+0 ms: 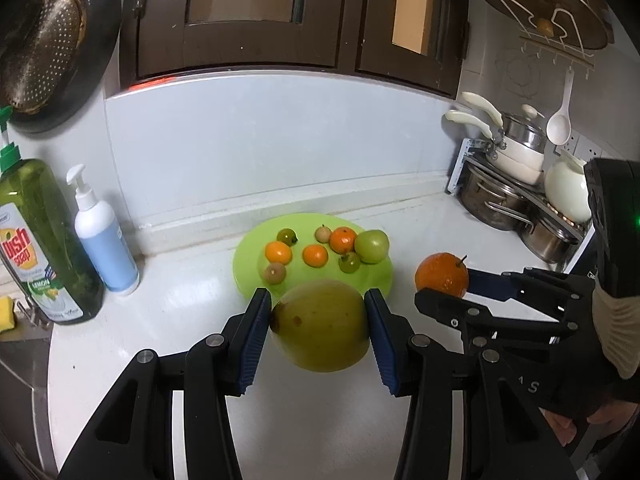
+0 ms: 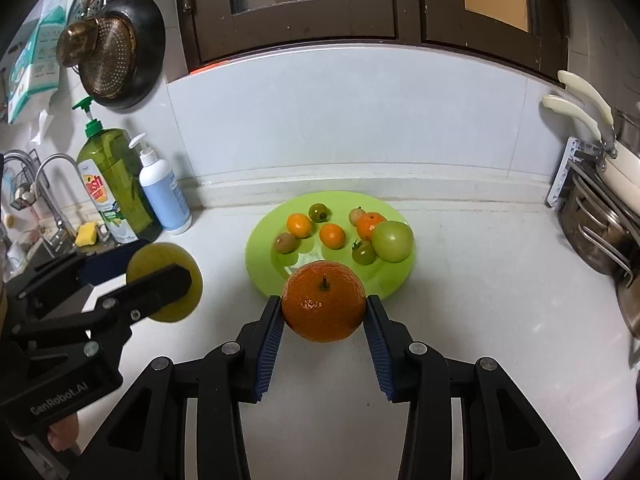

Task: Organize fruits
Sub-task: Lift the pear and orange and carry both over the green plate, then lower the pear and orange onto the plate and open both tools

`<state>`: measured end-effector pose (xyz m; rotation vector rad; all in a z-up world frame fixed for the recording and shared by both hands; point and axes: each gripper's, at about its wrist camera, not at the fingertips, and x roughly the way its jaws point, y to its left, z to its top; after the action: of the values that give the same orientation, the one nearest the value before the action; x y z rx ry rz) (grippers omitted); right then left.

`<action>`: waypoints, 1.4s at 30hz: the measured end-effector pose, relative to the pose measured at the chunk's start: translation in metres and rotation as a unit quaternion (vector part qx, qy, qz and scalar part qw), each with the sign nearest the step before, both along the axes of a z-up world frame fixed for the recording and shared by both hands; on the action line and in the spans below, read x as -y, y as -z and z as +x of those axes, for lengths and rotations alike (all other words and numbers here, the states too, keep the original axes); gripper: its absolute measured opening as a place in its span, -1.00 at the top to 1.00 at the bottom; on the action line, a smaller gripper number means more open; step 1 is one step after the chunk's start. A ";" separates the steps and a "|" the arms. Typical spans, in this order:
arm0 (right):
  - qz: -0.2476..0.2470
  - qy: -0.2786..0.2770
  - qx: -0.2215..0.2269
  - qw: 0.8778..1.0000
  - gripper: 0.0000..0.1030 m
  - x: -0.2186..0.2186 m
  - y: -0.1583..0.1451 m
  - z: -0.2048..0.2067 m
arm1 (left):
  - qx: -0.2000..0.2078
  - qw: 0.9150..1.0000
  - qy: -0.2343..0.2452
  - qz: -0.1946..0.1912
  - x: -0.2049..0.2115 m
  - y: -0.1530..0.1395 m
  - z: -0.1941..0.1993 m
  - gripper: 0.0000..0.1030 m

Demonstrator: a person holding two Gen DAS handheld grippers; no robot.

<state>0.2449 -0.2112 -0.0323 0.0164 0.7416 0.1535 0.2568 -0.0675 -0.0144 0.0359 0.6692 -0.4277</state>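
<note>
Left gripper (image 1: 318, 330) pinching a yellow-green fruit (image 1: 320, 326), right gripper (image 2: 324, 310) pinching an orange (image 2: 324, 300), over white kitchen desk (image 2: 480, 280) by green plate (image 2: 260, 256).

Home kitchen: pots (image 1: 496, 196), dish soap (image 2: 116, 184).

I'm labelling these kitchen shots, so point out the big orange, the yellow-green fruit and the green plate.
big orange (image 2: 323, 307): right wrist view, middle of its peel below the stem.
yellow-green fruit (image 1: 320, 326): left wrist view, centre of its front skin.
green plate (image 2: 262, 254): right wrist view, bare left part.
</note>
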 end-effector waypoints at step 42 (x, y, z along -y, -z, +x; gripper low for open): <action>-0.016 0.027 -0.134 0.990 0.19 0.014 0.082 0.138 | -0.167 0.984 0.040 0.046 0.043 0.099 0.154 0.08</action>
<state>0.3832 -0.2255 -0.1141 0.0261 1.0110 0.0889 0.4111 -0.1108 -0.1132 0.0794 1.0201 -0.4852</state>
